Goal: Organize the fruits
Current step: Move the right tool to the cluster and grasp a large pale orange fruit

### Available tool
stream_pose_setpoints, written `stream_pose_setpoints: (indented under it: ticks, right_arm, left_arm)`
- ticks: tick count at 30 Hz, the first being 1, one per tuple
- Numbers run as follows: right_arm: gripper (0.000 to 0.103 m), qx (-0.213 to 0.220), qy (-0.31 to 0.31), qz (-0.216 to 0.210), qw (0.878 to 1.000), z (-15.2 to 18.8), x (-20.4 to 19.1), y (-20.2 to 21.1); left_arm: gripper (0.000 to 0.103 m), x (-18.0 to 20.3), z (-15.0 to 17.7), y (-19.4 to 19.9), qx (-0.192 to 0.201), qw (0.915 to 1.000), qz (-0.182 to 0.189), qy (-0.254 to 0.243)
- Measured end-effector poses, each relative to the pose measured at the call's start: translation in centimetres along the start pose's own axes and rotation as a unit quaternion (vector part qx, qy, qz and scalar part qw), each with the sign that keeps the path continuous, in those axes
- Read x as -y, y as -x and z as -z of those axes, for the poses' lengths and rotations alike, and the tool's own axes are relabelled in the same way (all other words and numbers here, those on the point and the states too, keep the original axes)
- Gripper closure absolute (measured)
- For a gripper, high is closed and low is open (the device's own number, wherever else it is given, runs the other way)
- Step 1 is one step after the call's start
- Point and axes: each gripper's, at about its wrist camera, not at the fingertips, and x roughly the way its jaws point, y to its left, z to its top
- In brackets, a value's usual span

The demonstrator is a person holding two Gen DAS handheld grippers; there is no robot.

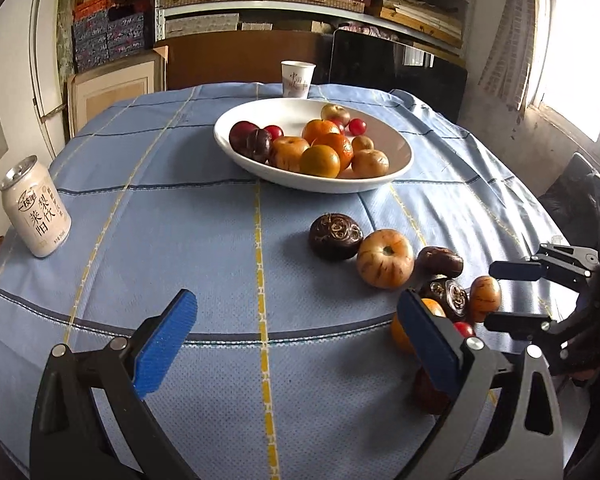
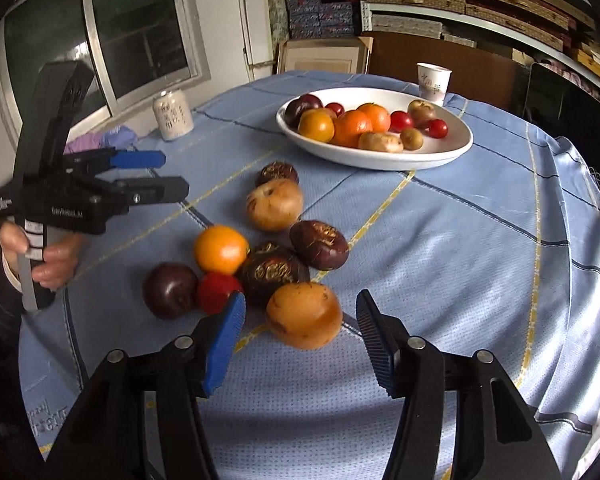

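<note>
Both grippers tip down over the loose fruit

The right gripper [image 2: 300, 340] has its jaws spread apart, with a tan fruit [image 2: 304, 316] just ahead between the tips, not pinched. The left gripper [image 1: 296, 340] is spread wide over bare cloth. More fruit sits in the white bowl [image 1: 400, 152] farther back.

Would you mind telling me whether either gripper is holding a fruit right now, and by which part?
Nothing is held. The left gripper is open over bare cloth; the right gripper is open around a tan fruit, untouched.

Blown-out window [image 1: 572, 60] glare, fisheye-warped edges
</note>
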Motion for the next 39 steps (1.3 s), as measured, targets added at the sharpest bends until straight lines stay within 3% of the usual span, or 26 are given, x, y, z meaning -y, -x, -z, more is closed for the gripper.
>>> stream_pose_setpoints:
  ticks: [17,20,26,31,35,39]
  right_arm:
    - [0.045,-0.022,-0.003,0.008,1.000,0.1,0.1,-1.1]
    - [0.047,-0.024,-0.003,0.008,1.000,0.1,0.1,-1.2]
    - [0.061,-0.029,-0.002,0.005,1.000,0.1,0.1,-1.5]
    - [0.062,-0.024,-0.023,0.006,0.999,0.1,0.9,-1.3]
    - [0.062,-0.009,-0.067,0.010,0.998,0.0,2.6,-0.8]
    - [0.062,-0.011,-0.097,0.007,0.995,0.1,3.6,-0.9]
  left_arm:
    - [0.005,0.8,0.2,0.0,-0.004,0.9998,-0.009,-0.018]
    - [0.005,0.8,0.2,0.0,-0.005,0.9998,-0.010,-0.017]
    - [0.005,0.7,0.2,-0.3,-0.009,0.9998,-0.010,-0.015]
    - [0.005,0.6,0.2,-0.3,-0.010,0.9998,-0.010,-0.013]
    - [0.005,1.2,0.5,-0.3,-0.020,0.9991,0.024,-0.029]
    - [0.005,3.8,1.3,0.6,-0.022,0.9922,0.076,-0.096]
